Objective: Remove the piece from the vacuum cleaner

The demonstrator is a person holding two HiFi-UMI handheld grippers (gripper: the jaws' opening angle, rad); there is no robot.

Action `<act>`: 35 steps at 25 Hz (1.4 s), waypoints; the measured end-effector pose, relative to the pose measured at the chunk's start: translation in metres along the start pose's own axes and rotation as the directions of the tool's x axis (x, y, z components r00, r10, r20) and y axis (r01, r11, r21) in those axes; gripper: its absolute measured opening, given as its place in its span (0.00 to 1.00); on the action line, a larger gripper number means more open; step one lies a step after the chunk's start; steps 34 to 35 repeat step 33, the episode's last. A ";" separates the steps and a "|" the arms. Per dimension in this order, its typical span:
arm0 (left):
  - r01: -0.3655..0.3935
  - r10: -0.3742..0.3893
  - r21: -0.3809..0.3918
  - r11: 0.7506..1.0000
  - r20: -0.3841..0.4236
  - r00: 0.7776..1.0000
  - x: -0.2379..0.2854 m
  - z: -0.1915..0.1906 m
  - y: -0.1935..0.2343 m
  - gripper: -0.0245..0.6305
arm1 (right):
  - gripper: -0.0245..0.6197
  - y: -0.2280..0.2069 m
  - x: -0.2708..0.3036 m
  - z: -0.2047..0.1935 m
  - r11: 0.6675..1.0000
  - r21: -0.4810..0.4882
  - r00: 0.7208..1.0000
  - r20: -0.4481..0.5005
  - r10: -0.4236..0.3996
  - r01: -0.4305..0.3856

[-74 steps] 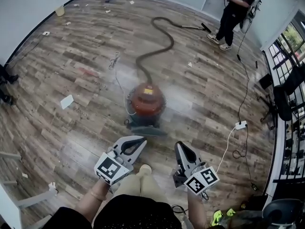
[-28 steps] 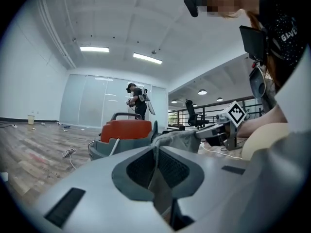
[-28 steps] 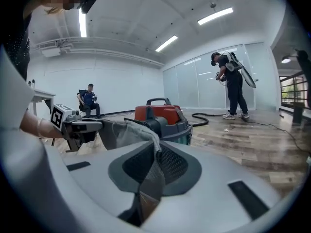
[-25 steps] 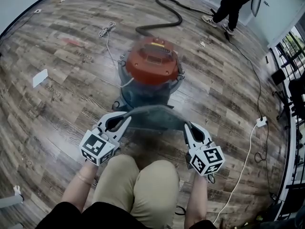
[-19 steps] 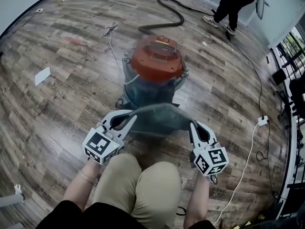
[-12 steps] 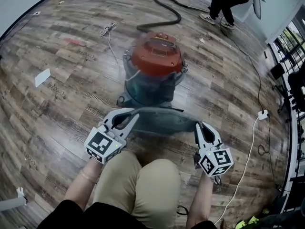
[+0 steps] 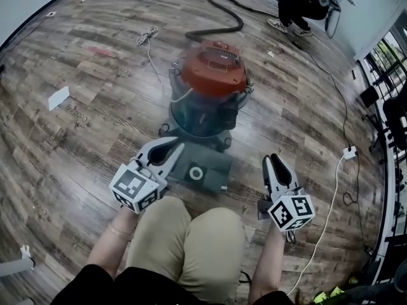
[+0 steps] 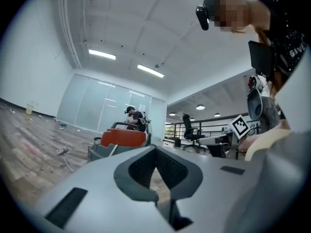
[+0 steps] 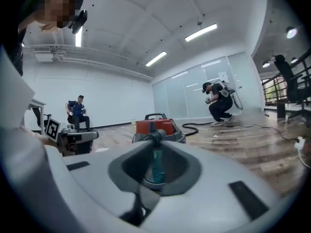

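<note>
Nearest, above my knees (image 7: 191,234), both tongs are clenched on nothing: the left tongs (image 7: 175,148) have their tips together and only wood floor (image 7: 82,138) shows through the hollow, and the right tongs (image 7: 275,161) are closed the same way, aimed at the vacuum. The marker cubes (image 7: 133,188) carry square patterns, no words.

The grey piece (image 7: 213,164) lies flat on the floor between the tongs and just on the near side of the vacuum cleaner (image 7: 203,116), apart from it as far as I can tell. It sits just right of my left tongs, so close that I cannot tell whether they touch, and clearly left of my right tongs with bare floor between. Its long axis runs left to right, the right end a little nearer me. A round ring marks its top; I see no writing there. My left hand is the nearer one, so I judge any further lift starts there.

Print on the red lid (image 7: 213,68) is too small to read. Farther off trail the black hose (image 7: 224,24) and a crouching person (image 7: 304,5)
</note>
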State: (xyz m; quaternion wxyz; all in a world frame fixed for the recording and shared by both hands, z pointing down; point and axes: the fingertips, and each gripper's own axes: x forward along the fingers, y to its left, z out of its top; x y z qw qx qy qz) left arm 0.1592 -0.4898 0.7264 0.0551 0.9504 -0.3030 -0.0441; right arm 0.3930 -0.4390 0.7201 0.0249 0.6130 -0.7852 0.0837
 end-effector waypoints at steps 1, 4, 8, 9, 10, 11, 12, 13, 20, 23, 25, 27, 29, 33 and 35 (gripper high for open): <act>-0.008 0.008 0.007 1.000 -0.007 1.000 -0.002 -0.002 0.000 0.05 | 0.05 0.001 -0.002 0.001 1.000 0.016 1.000 0.012 0.004 -0.004; 0.003 -0.003 0.022 1.000 -0.021 1.000 -0.006 -0.005 -0.005 0.05 | 0.05 0.009 -0.005 0.001 0.997 0.051 0.998 0.031 0.048 -0.049; 0.023 -0.020 0.048 0.999 -0.045 0.999 -0.009 -0.006 -0.013 0.05 | 0.05 0.020 -0.007 0.004 0.997 0.033 0.997 0.033 0.075 -0.076; 0.027 -0.025 0.049 0.998 -0.048 0.999 -0.010 -0.006 -0.015 0.05 | 0.05 0.021 -0.007 0.003 0.998 0.008 0.997 0.019 0.069 -0.069; 0.032 -0.029 0.050 0.998 -0.049 0.998 -0.011 -0.005 -0.016 0.05 | 0.05 0.024 -0.007 0.003 0.998 -0.015 0.998 0.006 0.066 -0.066; 0.035 -0.032 0.050 0.998 -0.049 0.998 -0.012 -0.005 -0.017 0.05 | 0.05 0.027 -0.006 0.003 0.997 -0.027 0.998 0.000 0.070 -0.070; 0.036 -0.034 0.049 0.998 -0.049 0.998 -0.013 -0.005 -0.017 0.05 | 0.05 0.029 -0.006 0.003 0.996 -0.032 0.997 0.000 0.080 -0.080; 0.038 -0.036 0.049 0.998 -0.050 0.998 -0.013 -0.005 -0.018 0.05 | 0.05 0.032 -0.005 0.004 0.996 -0.034 0.996 0.001 0.089 -0.089; 0.053 -0.050 0.045 0.998 -0.072 0.996 -0.011 -0.009 -0.019 0.05 | 0.05 0.042 -0.002 0.003 0.992 -0.058 0.994 -0.012 0.111 -0.111; 0.059 -0.055 0.046 0.997 -0.081 0.995 -0.011 -0.012 -0.018 0.05 | 0.05 0.045 0.000 0.001 0.991 -0.065 0.993 -0.019 0.115 -0.116; 0.059 -0.056 0.045 0.997 -0.080 0.995 -0.013 -0.013 -0.017 0.05 | 0.05 0.048 0.001 0.000 0.991 -0.066 0.993 -0.023 0.119 -0.120; 0.058 -0.054 0.042 0.997 -0.081 0.995 -0.015 -0.014 -0.016 0.05 | 0.05 0.050 0.002 -0.002 0.990 -0.061 0.992 -0.024 0.124 -0.125; 0.054 -0.051 0.037 0.998 -0.086 0.995 -0.018 -0.016 -0.013 0.05 | 0.05 0.052 0.003 -0.004 0.991 -0.056 0.992 -0.029 0.122 -0.124; 0.040 -0.039 0.014 0.999 -0.101 0.994 -0.023 -0.022 -0.005 0.05 | 0.05 0.051 0.006 -0.011 0.993 -0.042 0.993 -0.042 0.109 -0.111; 0.040 -0.039 0.014 0.999 -0.101 0.994 -0.023 -0.022 -0.005 0.05 | 0.05 0.051 0.006 -0.011 0.993 -0.042 0.993 -0.042 0.109 -0.111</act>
